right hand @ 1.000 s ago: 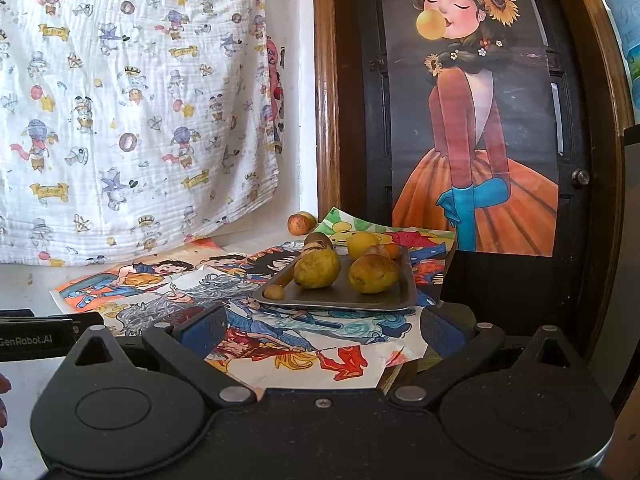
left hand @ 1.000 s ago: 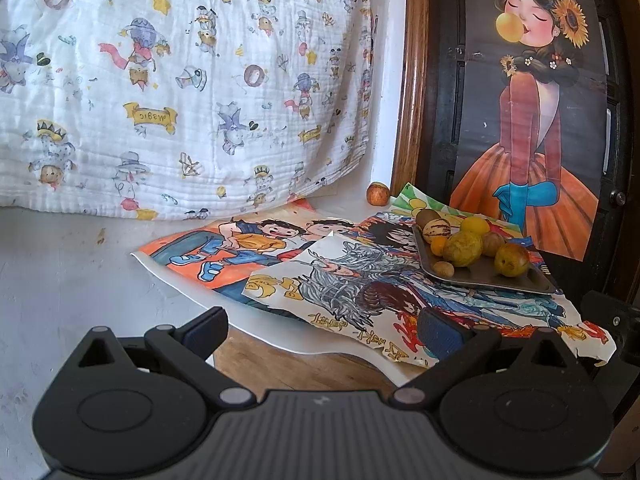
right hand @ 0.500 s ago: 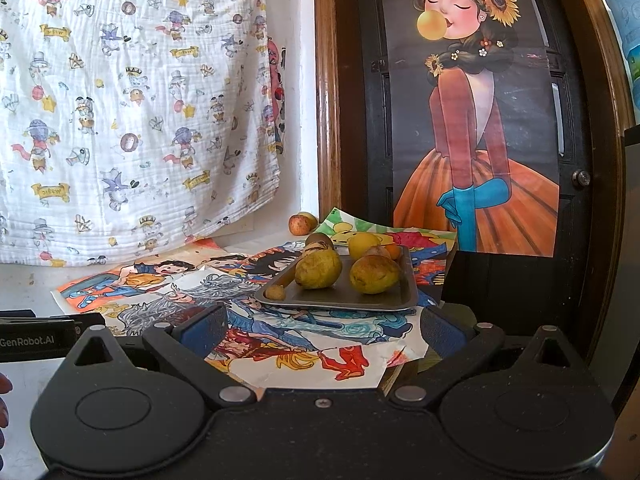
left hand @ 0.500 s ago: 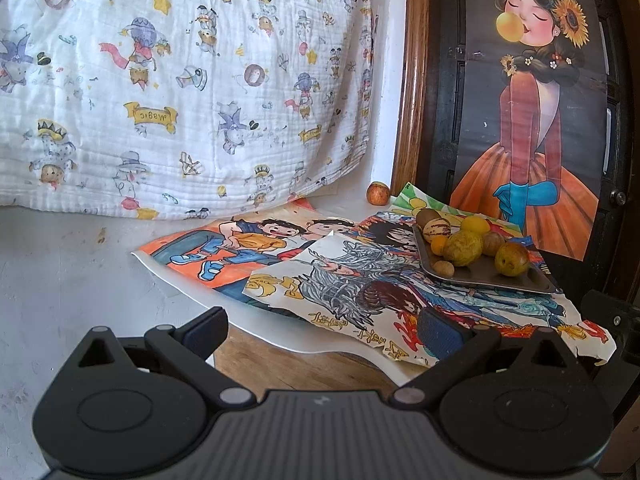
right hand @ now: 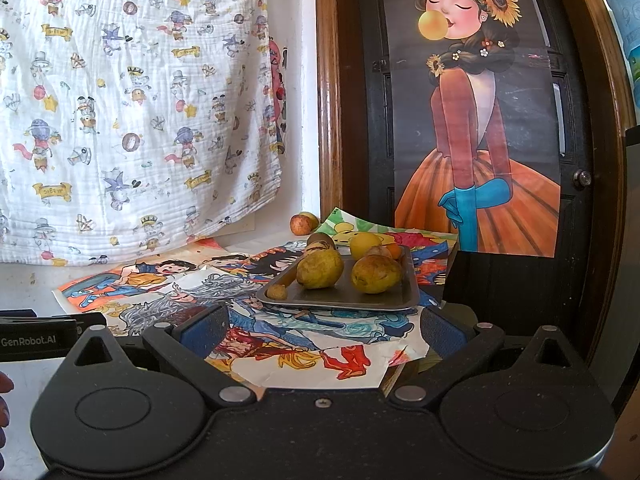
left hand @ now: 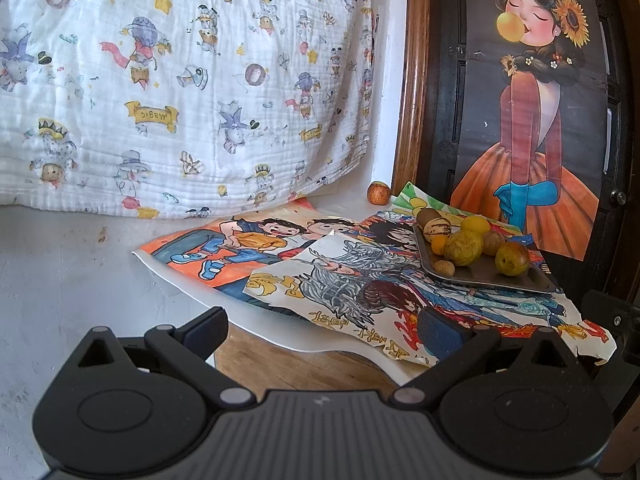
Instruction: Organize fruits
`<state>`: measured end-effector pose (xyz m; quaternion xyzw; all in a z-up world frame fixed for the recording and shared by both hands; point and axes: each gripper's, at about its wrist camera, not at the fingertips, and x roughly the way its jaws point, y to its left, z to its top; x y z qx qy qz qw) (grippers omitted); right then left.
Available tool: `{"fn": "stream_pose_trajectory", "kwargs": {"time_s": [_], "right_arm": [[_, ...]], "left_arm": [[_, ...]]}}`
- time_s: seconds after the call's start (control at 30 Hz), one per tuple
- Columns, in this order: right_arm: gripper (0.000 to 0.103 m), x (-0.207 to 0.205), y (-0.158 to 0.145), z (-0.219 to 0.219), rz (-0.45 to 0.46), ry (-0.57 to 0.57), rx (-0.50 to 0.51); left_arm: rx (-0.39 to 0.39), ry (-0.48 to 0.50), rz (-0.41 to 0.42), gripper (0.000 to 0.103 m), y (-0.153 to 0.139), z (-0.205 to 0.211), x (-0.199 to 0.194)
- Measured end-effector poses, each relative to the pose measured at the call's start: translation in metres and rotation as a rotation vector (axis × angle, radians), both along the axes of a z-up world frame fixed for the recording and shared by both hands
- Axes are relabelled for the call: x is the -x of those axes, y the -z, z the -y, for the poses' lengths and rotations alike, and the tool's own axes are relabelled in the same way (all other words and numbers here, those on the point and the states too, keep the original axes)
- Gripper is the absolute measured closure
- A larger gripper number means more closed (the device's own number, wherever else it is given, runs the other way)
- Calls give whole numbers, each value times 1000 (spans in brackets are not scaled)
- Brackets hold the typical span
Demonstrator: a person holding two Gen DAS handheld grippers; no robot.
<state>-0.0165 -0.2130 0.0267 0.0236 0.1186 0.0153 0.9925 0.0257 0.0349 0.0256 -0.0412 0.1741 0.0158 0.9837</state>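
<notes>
A grey metal tray [right hand: 384,300] sits on drawings on the table and holds several fruits: two yellow-green pears [right hand: 320,269], a yellow fruit [right hand: 364,243], a kiwi [right hand: 320,240], a small brown nut [right hand: 277,292]. The tray also shows in the left wrist view [left hand: 480,276]. A red-yellow apple [right hand: 304,223] lies off the tray by the wall corner, also in the left wrist view [left hand: 378,193]. My right gripper [right hand: 320,332] is open and empty, just short of the tray. My left gripper [left hand: 320,330] is open and empty, left of the tray.
Coloured drawings [left hand: 280,252] cover the wooden table [left hand: 304,360]. A patterned white cloth [left hand: 180,80] hangs behind. A dark door with a girl poster [right hand: 480,120] stands at the right. The left gripper's body [right hand: 36,336] shows at the right view's left edge.
The right gripper has edged slightly closer to the tray. The left gripper has barely moved. Nothing was taken or let go.
</notes>
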Motion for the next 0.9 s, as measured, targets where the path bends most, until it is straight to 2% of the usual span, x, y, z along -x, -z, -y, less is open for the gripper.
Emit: {"fn": "stream_pose_trajectory", "kwargs": {"time_s": [0.4, 0.9], "right_arm": [[1, 0, 0, -1, 0, 0, 0], [1, 0, 1, -2, -2, -4, 1]], "left_arm": [[-5, -46, -1, 0, 0, -1, 5], [32, -25, 10, 0, 0, -4, 6]]}}
